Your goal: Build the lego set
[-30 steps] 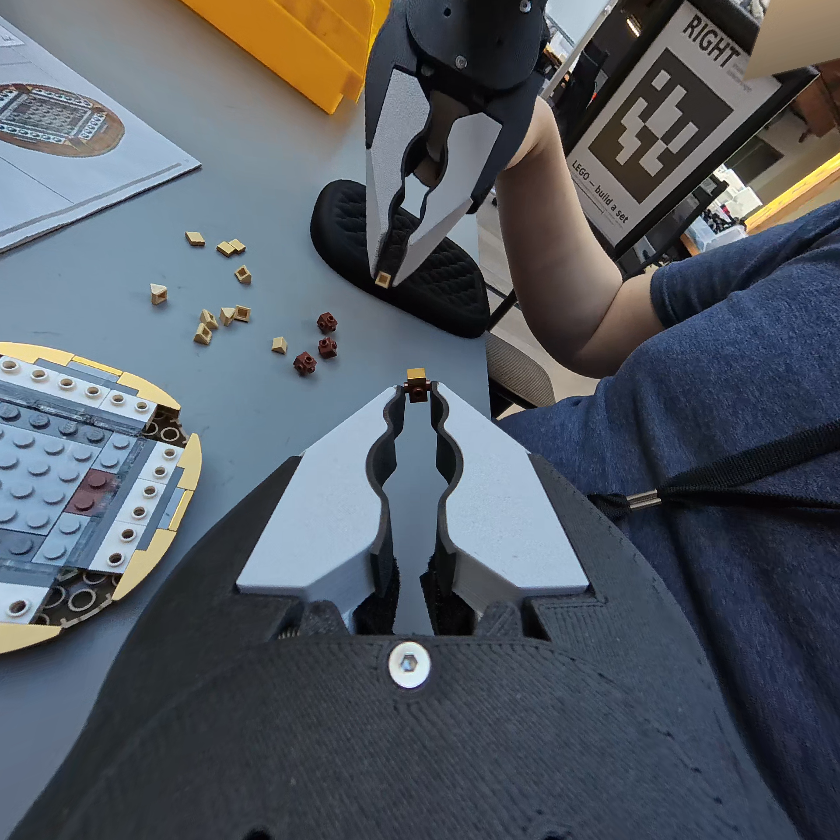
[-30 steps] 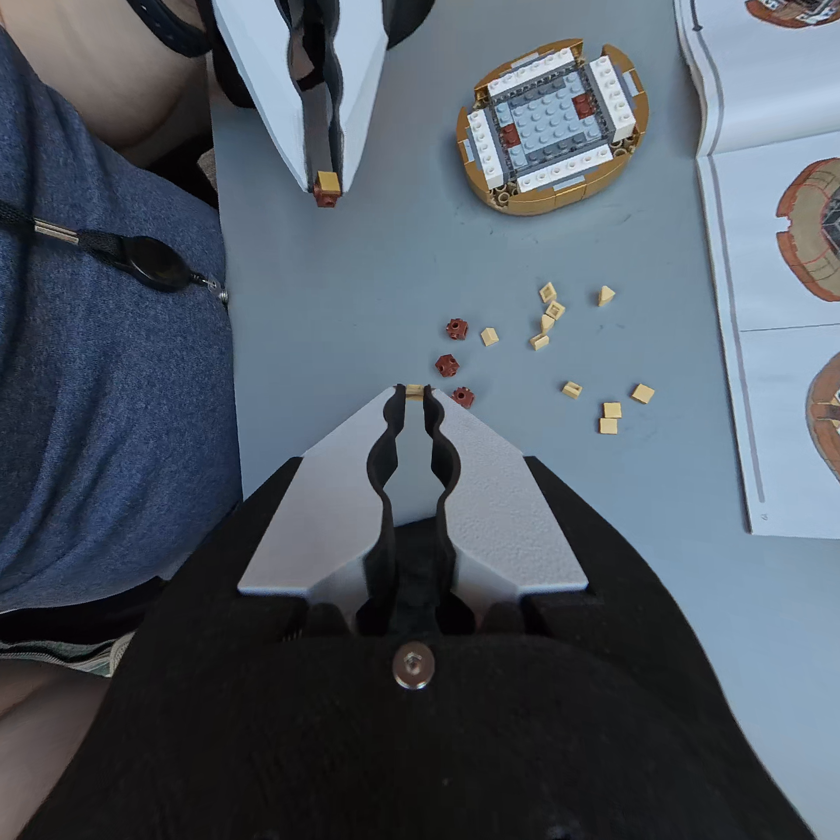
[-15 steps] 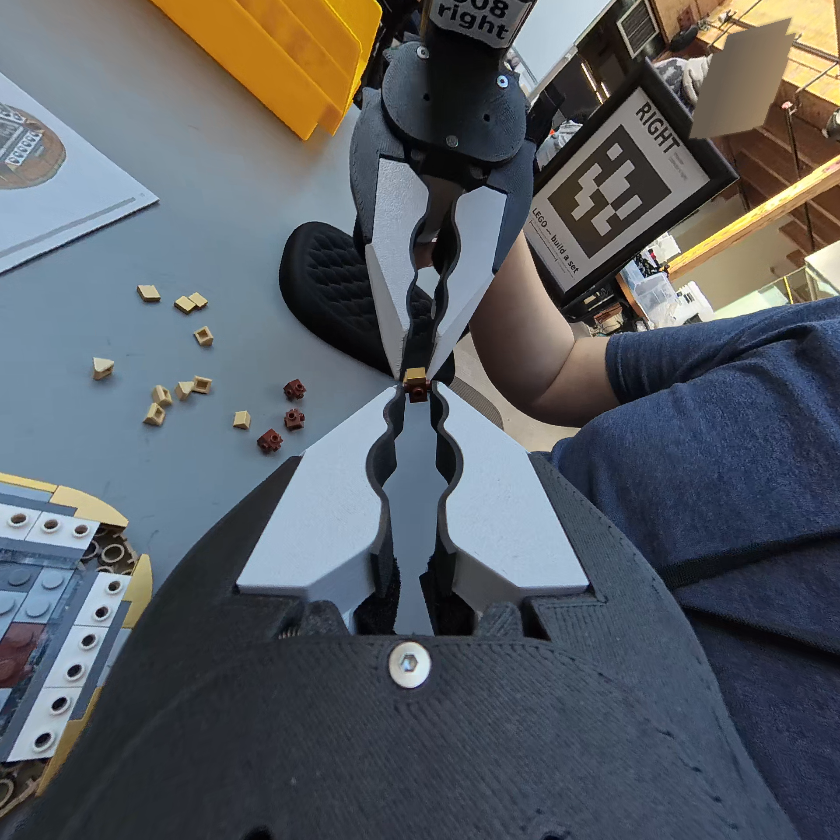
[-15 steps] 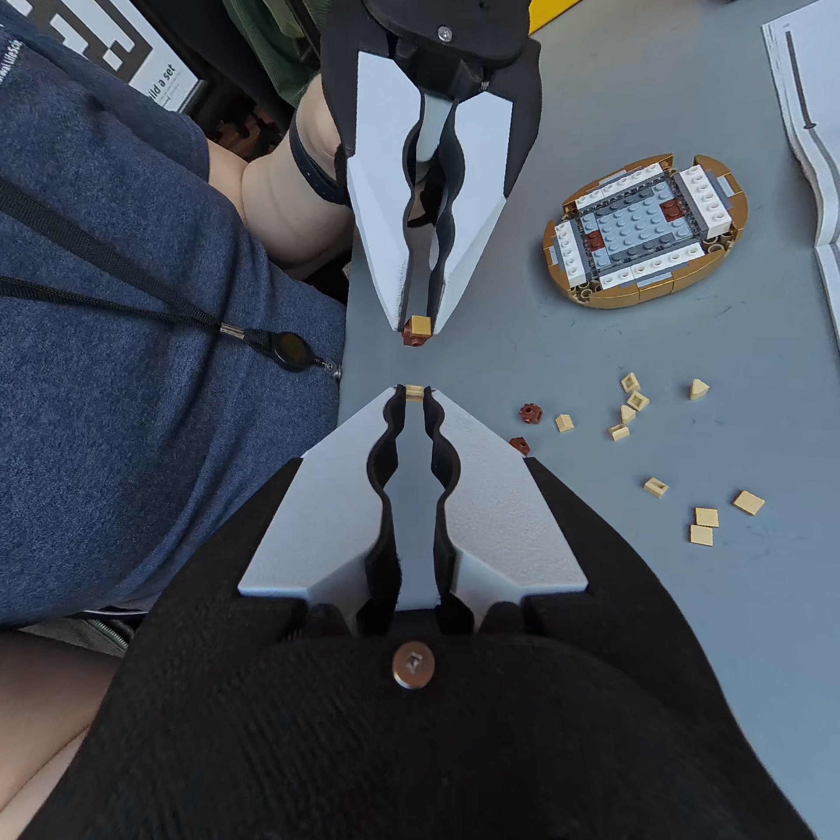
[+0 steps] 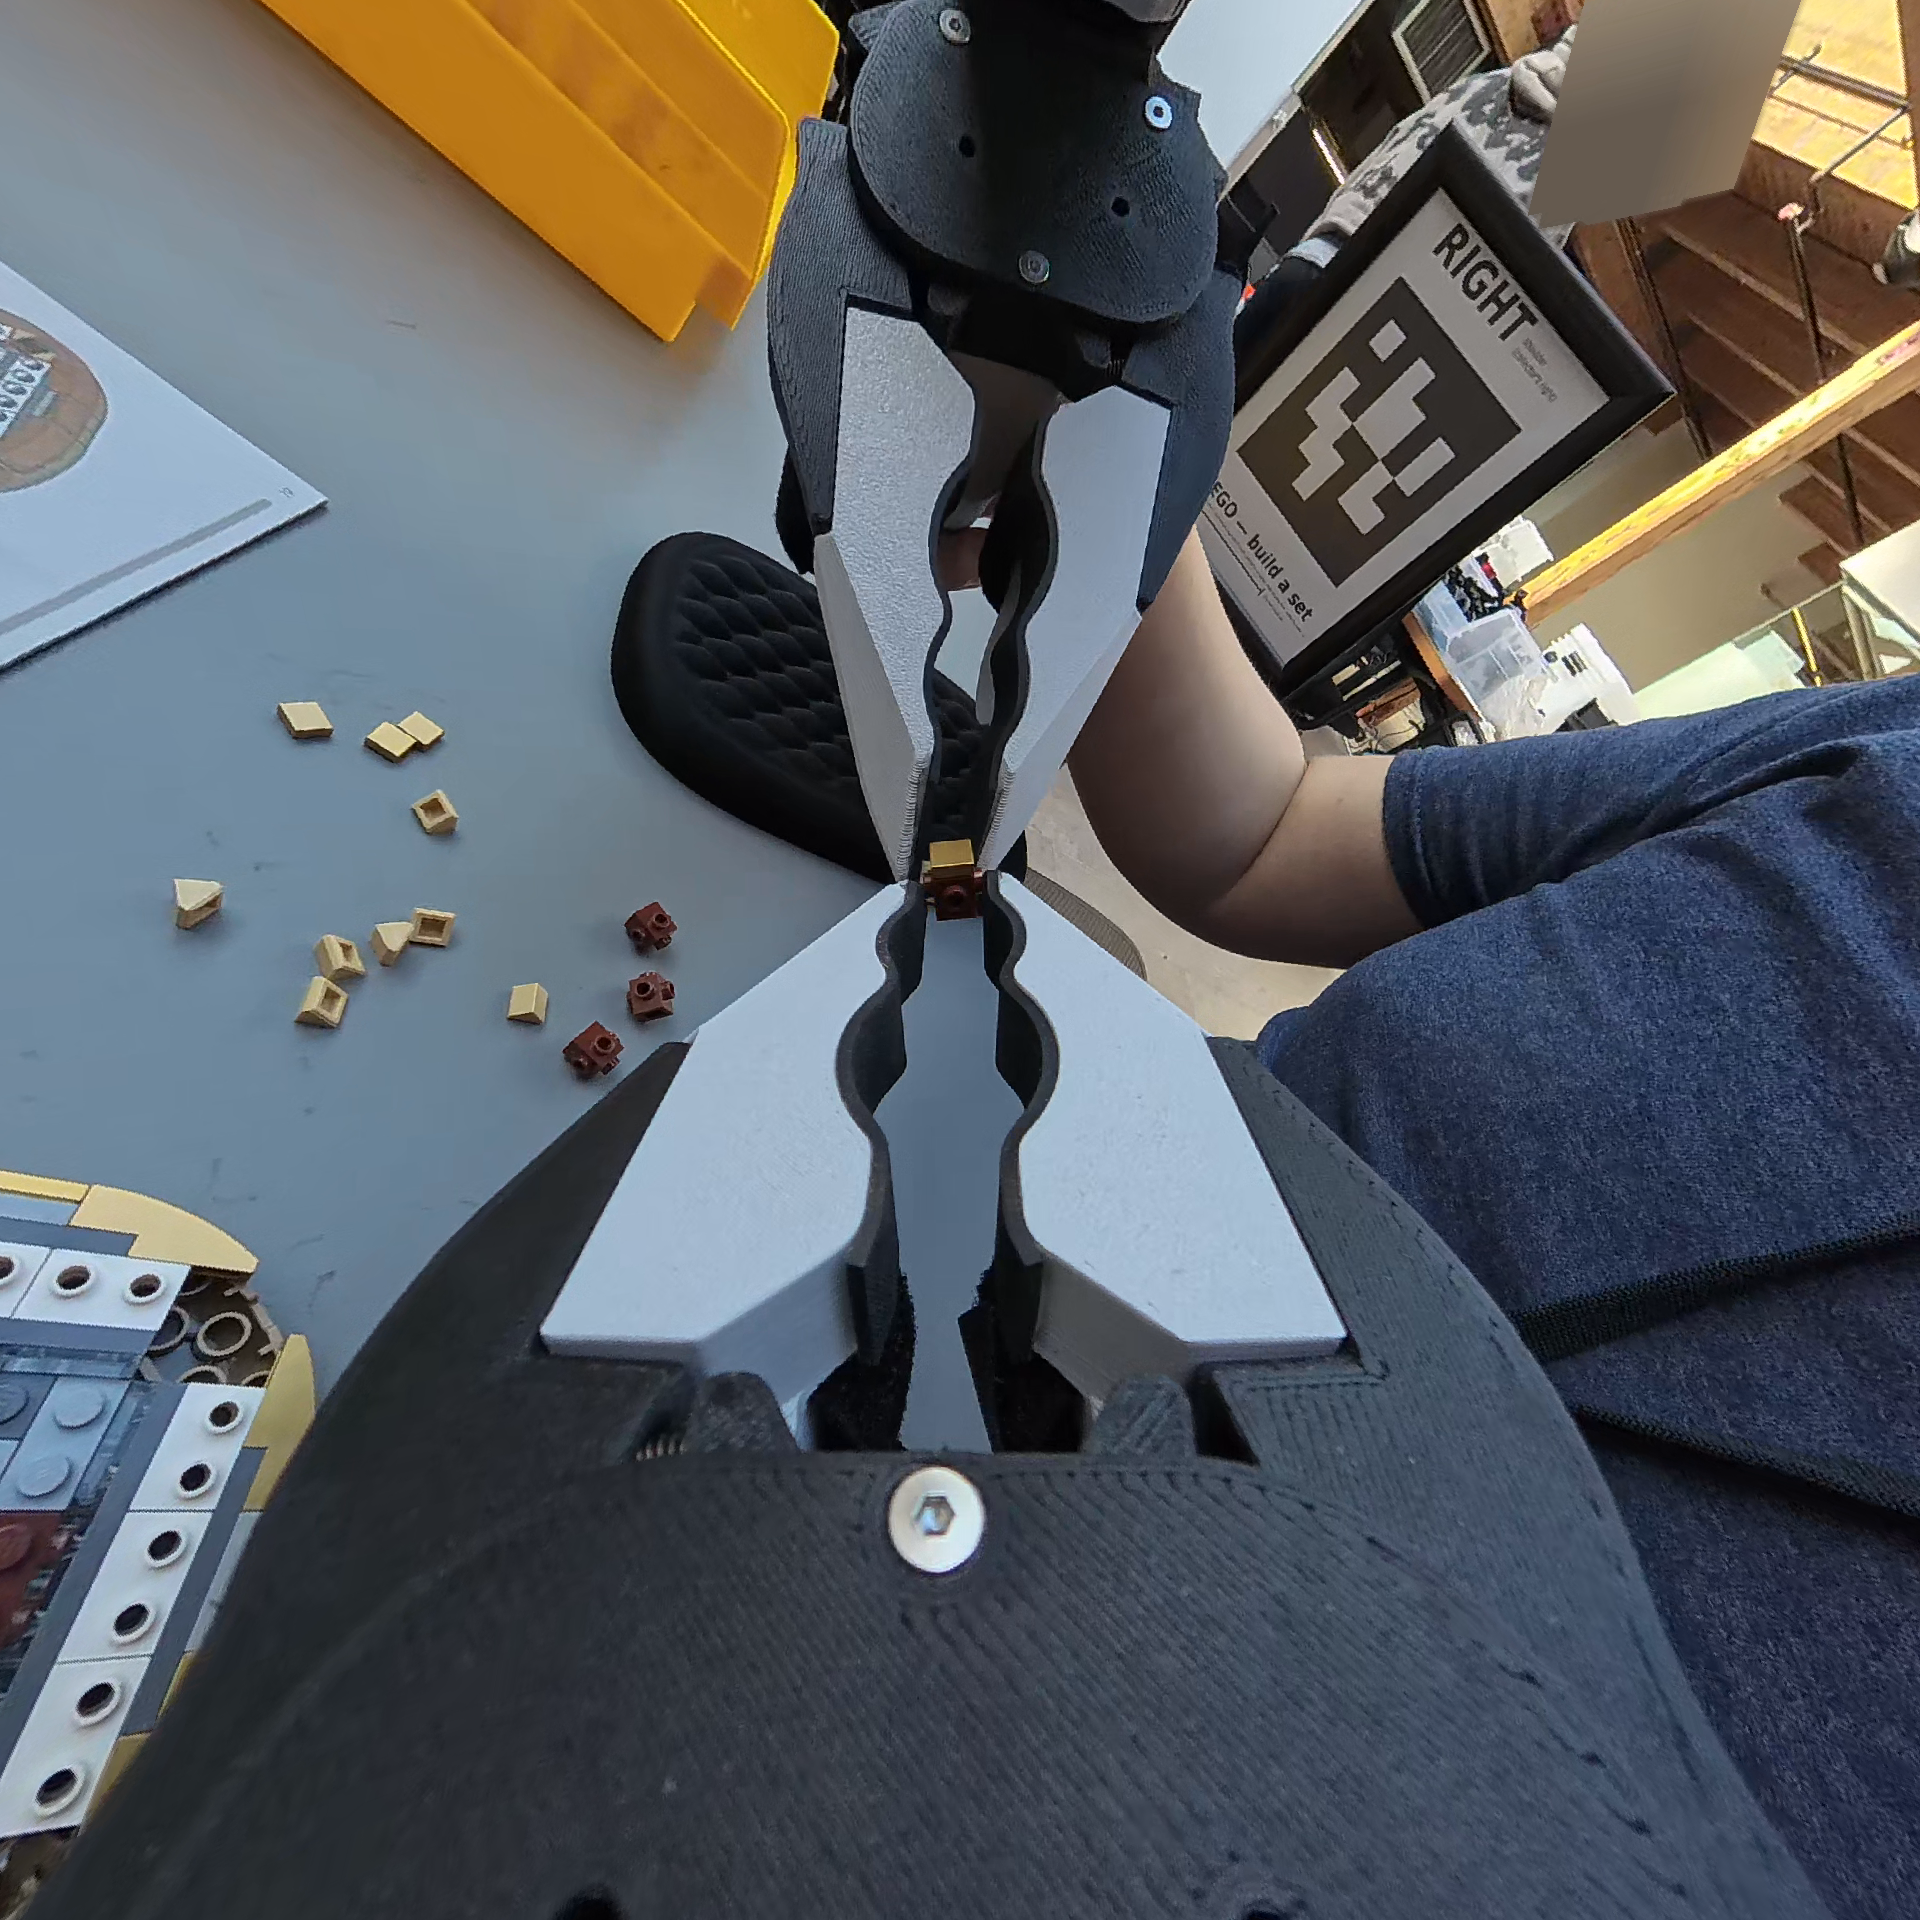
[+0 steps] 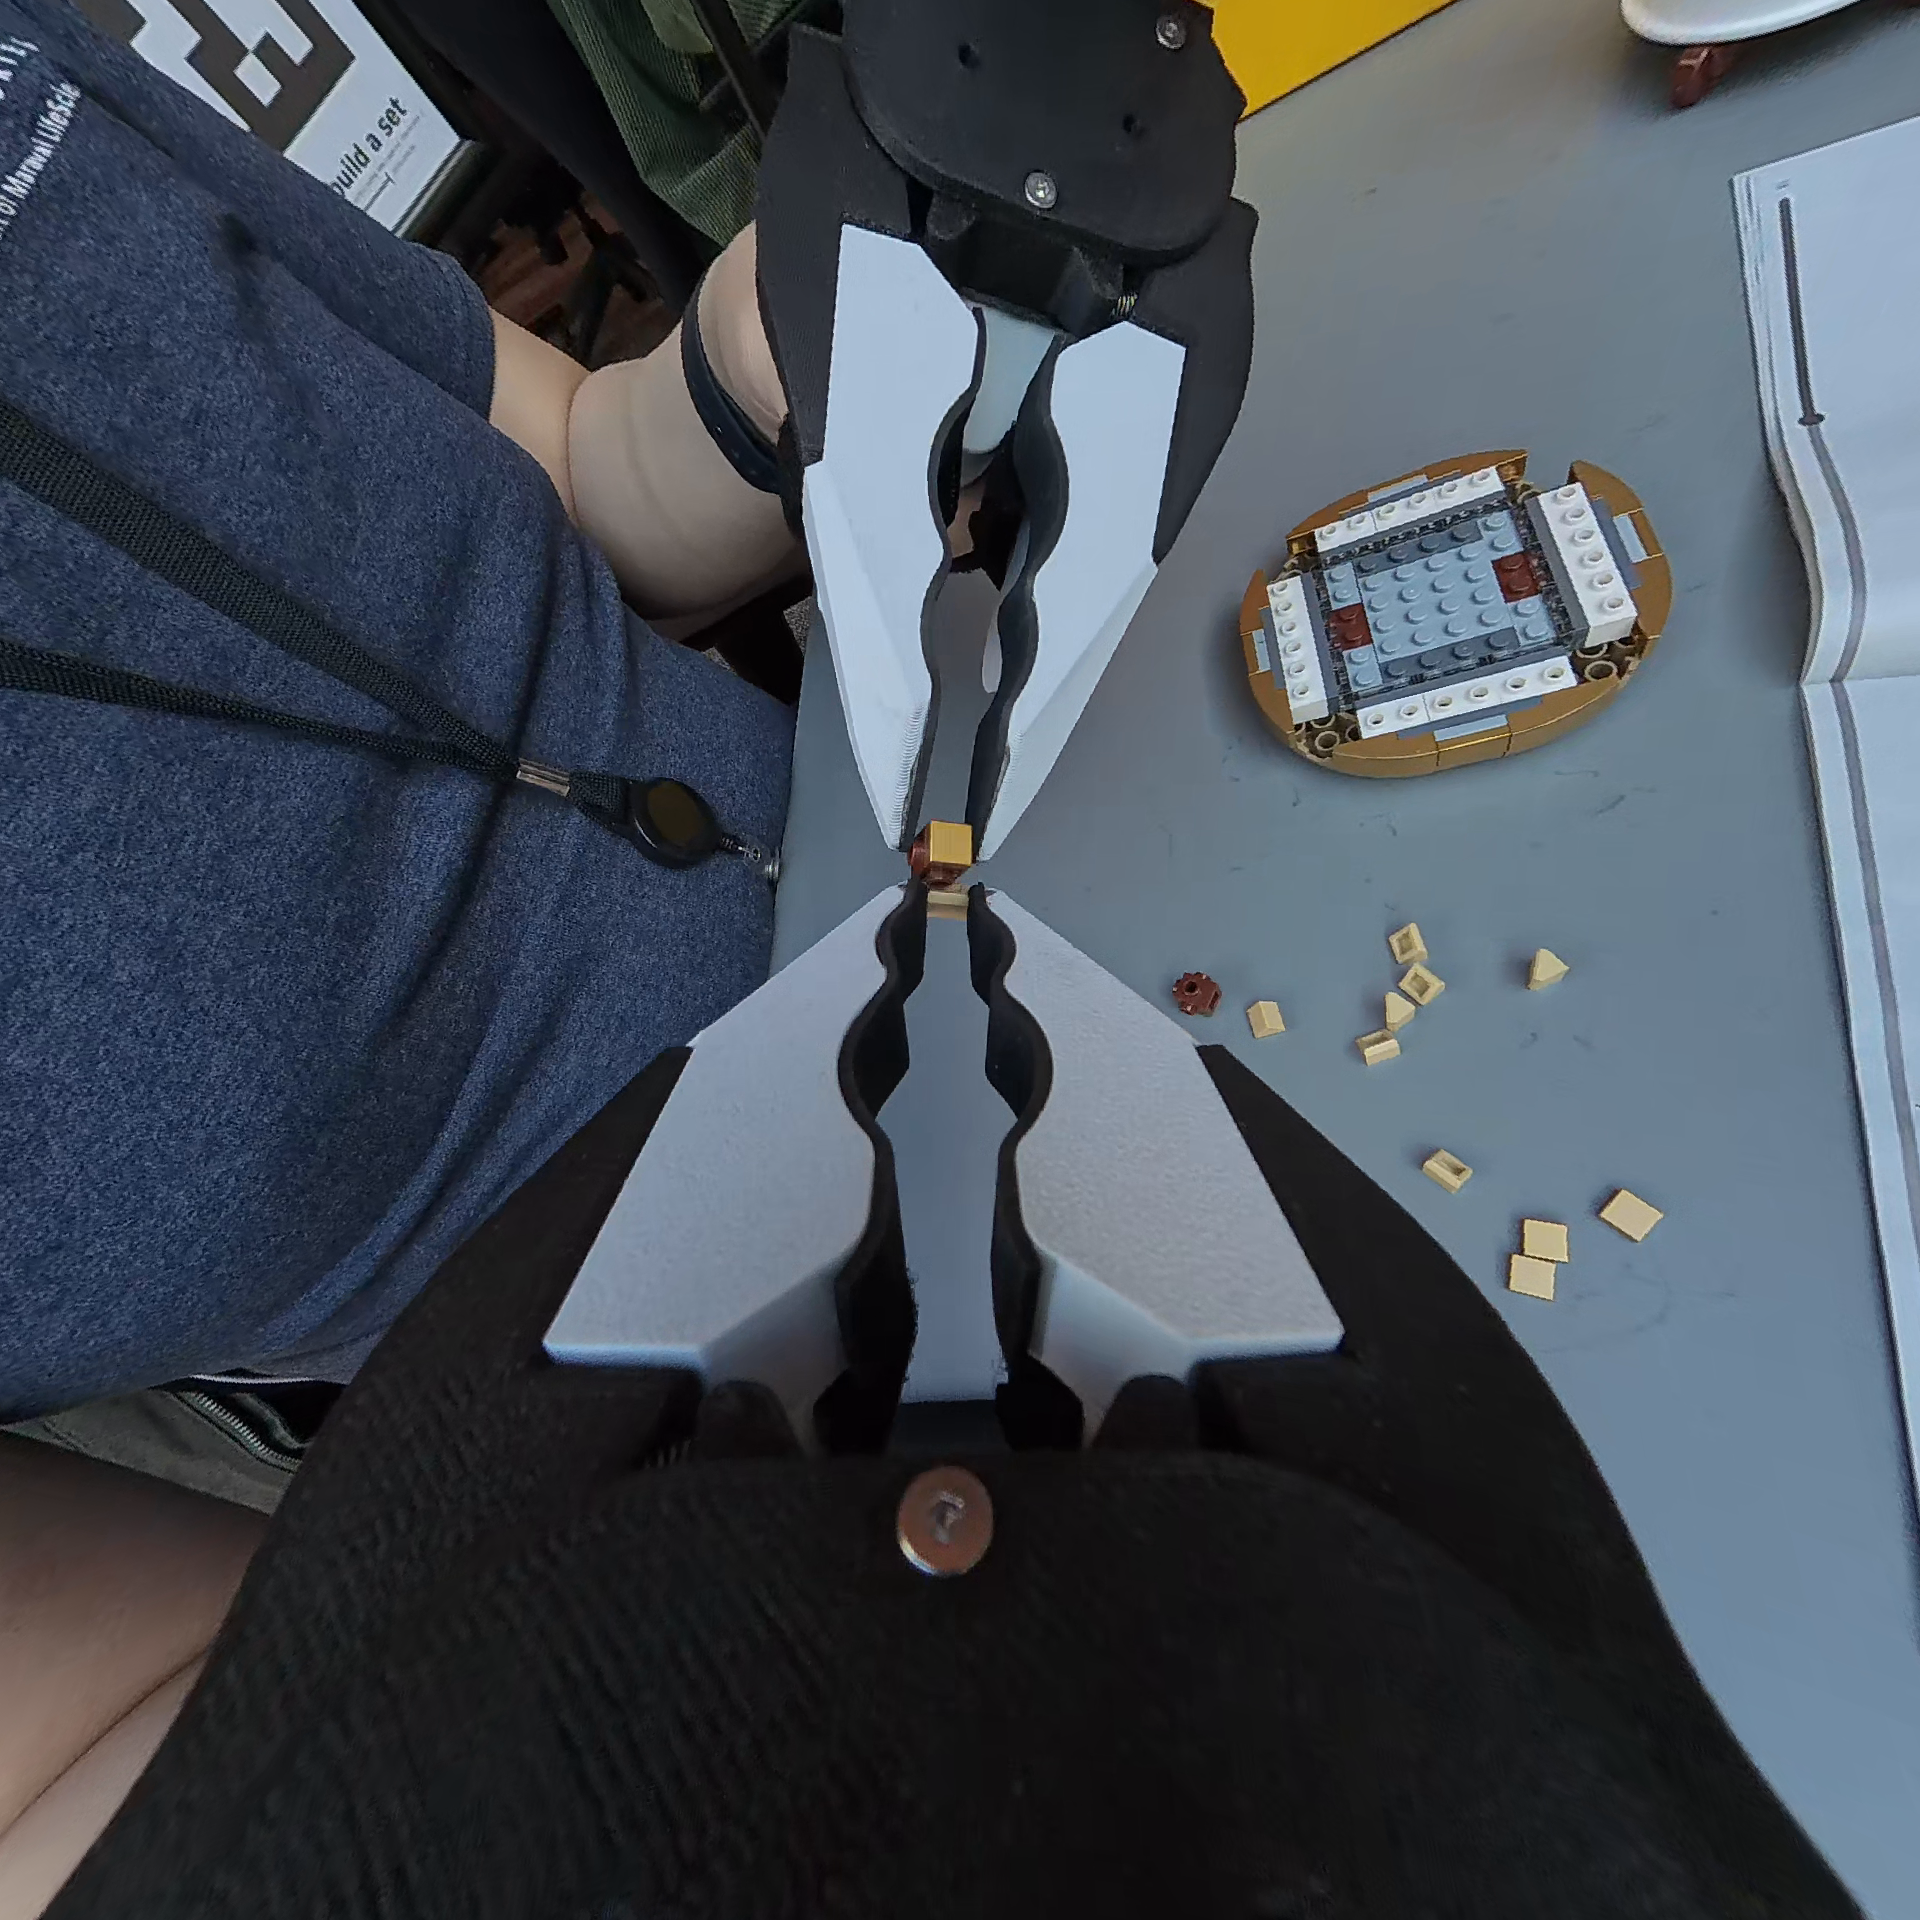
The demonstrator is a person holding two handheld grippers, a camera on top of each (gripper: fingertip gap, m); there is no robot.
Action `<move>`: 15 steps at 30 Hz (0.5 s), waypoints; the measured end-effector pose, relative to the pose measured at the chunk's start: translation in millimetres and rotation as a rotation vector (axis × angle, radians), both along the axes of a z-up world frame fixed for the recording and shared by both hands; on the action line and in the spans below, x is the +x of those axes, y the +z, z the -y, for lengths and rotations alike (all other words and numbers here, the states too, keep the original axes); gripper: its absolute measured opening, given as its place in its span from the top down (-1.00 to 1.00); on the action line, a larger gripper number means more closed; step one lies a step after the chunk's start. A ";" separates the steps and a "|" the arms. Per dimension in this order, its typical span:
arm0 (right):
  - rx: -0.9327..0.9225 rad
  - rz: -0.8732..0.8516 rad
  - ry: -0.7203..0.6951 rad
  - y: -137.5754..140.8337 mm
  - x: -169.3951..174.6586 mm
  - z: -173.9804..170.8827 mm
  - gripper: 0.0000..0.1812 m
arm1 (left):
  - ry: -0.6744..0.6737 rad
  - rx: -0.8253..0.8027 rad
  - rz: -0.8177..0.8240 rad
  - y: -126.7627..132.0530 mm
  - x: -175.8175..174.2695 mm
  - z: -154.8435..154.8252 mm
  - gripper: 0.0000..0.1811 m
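My left gripper (image 5: 953,902) is shut on a small brown brick (image 5: 954,900) that carries a gold piece (image 5: 951,860). It is held in the air over the table's near edge. My right gripper (image 6: 943,902) is shut on a small tan tile (image 6: 943,906). The two grippers point tip to tip, and the tile meets the brown brick (image 6: 925,854). The right gripper (image 5: 951,831) comes in from above in the left wrist view, and the left gripper (image 6: 940,831) does the same in the right wrist view. The oval model (image 6: 1444,592) lies on the grey table.
Loose tan tiles (image 6: 1403,1008) and brown bricks (image 5: 644,992) lie scattered on the table. An instruction booklet (image 6: 1860,520) is beyond them, a yellow bin (image 5: 582,135) at the back. A black pad (image 5: 748,675) and a framed marker sign (image 5: 1392,416) stand near the edge. The person's blue shirt (image 6: 312,727) is close by. Left and right tips are no more than a few centimetres apart. Both grippers' tips are roughly 15 cm from the oval model (image 6: 1444,592).
The two grippers have closed the gap between them. A second ago they were well apart; now their tips meet and the tan tile touches the brown brick.
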State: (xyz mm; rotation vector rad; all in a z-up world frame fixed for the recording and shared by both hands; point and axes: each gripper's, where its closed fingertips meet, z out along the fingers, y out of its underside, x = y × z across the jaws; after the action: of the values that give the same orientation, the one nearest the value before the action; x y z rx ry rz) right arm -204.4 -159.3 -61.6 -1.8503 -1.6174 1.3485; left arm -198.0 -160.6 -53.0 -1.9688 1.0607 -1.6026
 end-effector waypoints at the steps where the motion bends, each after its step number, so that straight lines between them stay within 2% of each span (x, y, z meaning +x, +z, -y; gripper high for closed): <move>1: -0.003 -0.006 0.001 0.9 -0.1 0.0 0.93 | 0.000 -0.005 0.008 0.9 -0.3 0.1 0.90; 9: -0.077 -0.052 0.008 9.2 -2.2 -1.8 0.93 | -0.012 -0.021 0.042 8.8 -3.3 1.0 0.91; 15: -0.093 0.005 0.081 25.1 -6.8 -11.1 0.93 | 0.004 0.004 0.034 24.3 -8.1 -10.3 0.90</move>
State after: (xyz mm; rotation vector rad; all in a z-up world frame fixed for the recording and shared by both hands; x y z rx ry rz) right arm -211.3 -148.2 -36.5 -1.8590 -1.6753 1.4784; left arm -206.1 -150.3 -28.8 -1.9333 1.0448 -1.6248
